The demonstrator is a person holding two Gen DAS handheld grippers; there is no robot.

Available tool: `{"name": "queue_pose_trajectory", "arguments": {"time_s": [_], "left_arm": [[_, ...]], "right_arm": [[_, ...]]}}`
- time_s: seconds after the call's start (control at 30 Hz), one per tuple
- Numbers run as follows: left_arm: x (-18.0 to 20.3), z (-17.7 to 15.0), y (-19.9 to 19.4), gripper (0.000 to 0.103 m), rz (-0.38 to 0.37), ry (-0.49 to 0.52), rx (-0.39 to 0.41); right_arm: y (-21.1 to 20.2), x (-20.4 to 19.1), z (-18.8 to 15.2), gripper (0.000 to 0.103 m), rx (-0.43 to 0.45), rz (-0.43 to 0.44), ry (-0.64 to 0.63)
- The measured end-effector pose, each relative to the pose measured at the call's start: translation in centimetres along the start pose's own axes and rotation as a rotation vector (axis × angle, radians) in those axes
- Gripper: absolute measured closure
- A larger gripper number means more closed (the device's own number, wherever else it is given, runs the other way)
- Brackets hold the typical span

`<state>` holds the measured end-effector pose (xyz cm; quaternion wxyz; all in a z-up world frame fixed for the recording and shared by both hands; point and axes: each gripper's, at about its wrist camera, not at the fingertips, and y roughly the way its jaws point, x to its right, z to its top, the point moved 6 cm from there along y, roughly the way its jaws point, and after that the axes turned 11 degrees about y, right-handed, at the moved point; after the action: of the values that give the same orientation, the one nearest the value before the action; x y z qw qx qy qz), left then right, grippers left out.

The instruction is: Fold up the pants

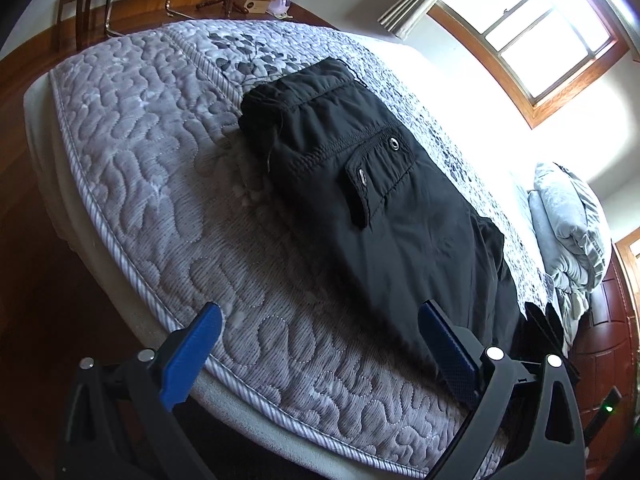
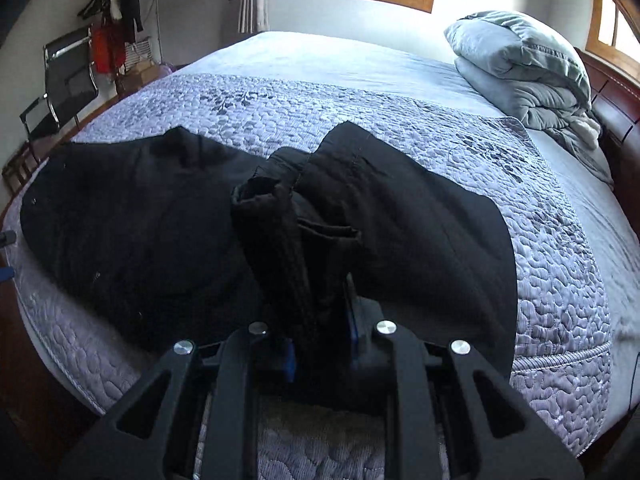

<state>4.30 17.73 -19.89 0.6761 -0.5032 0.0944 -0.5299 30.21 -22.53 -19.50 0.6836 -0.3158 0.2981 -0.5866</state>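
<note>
Black pants lie lengthwise on the quilted bed, waistband at the far end, a flap pocket with two snaps facing up. My left gripper hovers open over the near edge of the mattress, nothing between its blue pads; its right finger sits beside the pants' near end. In the right wrist view the pants spread across the bed and a bunched leg end rises toward the camera. My right gripper is shut on that fold of black fabric, its blue pads mostly hidden by cloth.
A folded grey comforter sits at the head of the bed by the dark wooden headboard. A black chair and hanging clothes stand at the left wall. Windows glare brightly. Wooden floor lies beside the mattress edge.
</note>
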Motion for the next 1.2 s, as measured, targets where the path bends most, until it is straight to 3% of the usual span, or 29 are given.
{"name": "queue_pose_trajectory", "arguments": {"time_s": [0.23, 0.37, 0.5, 0.67, 0.83, 0.93, 0.97, 1.07, 1.13, 1.2], "left_arm": [[0.1, -0.3, 0.6, 0.004, -0.014, -0.014, -0.021], [0.4, -0.3, 1.0, 0.004, -0.011, -0.004, -0.028], [0.5, -0.5, 1.3, 0.004, -0.016, -0.014, -0.035], [0.2, -0.6, 1.3, 0.004, -0.016, -0.024, -0.034], [0.3, -0.7, 1.3, 0.004, -0.026, -0.031, -0.033], [0.6, -0.8, 1.5, 0.004, -0.031, -0.025, -0.036], [0.8, -0.8, 1.5, 0.004, -0.032, -0.023, -0.038], [0.9, -0.8, 1.6, 0.004, -0.035, -0.021, -0.042], [0.9, -0.7, 1.6, 0.004, -0.037, -0.023, -0.039], [0.7, -0.6, 1.7, 0.004, -0.037, -0.031, -0.036]], "right_arm": [[1.5, -1.8, -2.1, 0.082, -0.048, 0.010, -0.077], [1.9, -2.4, -3.3, 0.063, -0.064, 0.042, -0.111], [1.0, -2.6, -3.3, 0.036, -0.082, 0.191, -0.037], [-1.8, -1.0, -2.1, 0.031, -0.074, 0.383, 0.133], [-2.6, -0.5, -1.7, 0.031, -0.058, 0.273, 0.074], [-2.0, -1.5, -2.3, 0.031, -0.077, 0.264, 0.026], [-1.5, -1.7, -2.6, 0.033, -0.087, 0.247, 0.014], [0.2, -1.7, -3.1, 0.060, -0.123, 0.186, 0.000], [0.8, -1.3, -3.3, 0.078, -0.151, 0.206, 0.030], [0.6, -0.9, -3.0, 0.088, -0.153, 0.216, 0.045]]}}
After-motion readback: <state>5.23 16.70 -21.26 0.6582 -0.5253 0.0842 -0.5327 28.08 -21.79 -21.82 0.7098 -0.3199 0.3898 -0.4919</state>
